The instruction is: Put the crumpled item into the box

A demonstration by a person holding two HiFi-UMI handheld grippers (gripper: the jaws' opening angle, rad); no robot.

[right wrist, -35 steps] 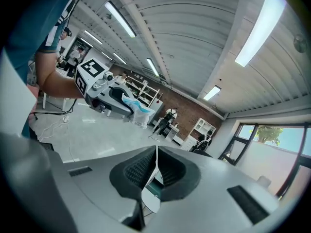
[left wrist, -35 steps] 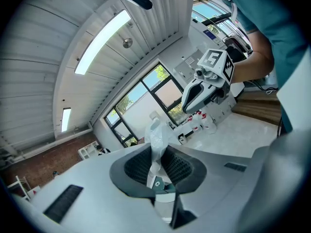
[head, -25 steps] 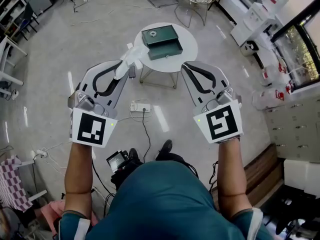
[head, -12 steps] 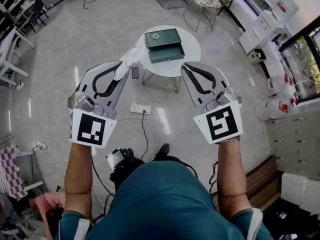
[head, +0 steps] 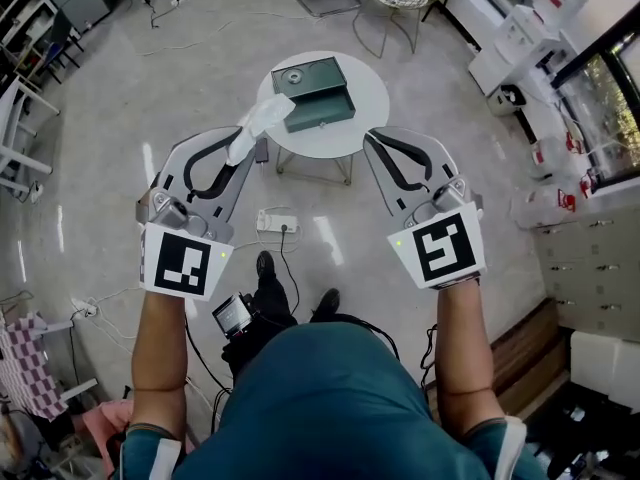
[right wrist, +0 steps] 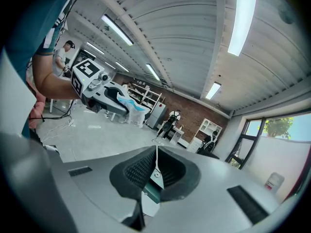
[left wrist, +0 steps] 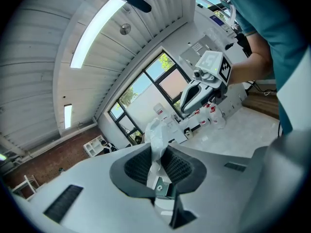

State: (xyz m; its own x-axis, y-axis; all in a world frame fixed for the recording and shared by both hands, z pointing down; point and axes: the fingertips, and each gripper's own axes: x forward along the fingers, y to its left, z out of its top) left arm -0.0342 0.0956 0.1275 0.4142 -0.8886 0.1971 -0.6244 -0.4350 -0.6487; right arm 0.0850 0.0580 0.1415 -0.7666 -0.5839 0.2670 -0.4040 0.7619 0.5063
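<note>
Green box [head: 320, 93]; head view only

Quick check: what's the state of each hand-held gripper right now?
Left hand-held gripper: closed on the crumpled white item.
Right hand-held gripper: closed, nothing between its jaws.

Nothing legible is showing in any view. Left marker cube [head: 182, 260] and right marker cube [head: 447, 248] are carrying black-and-white square codes only, with no letters or digits. Red labels on the white bags [left wrist: 214, 116] are coming through too small to read.
</note>
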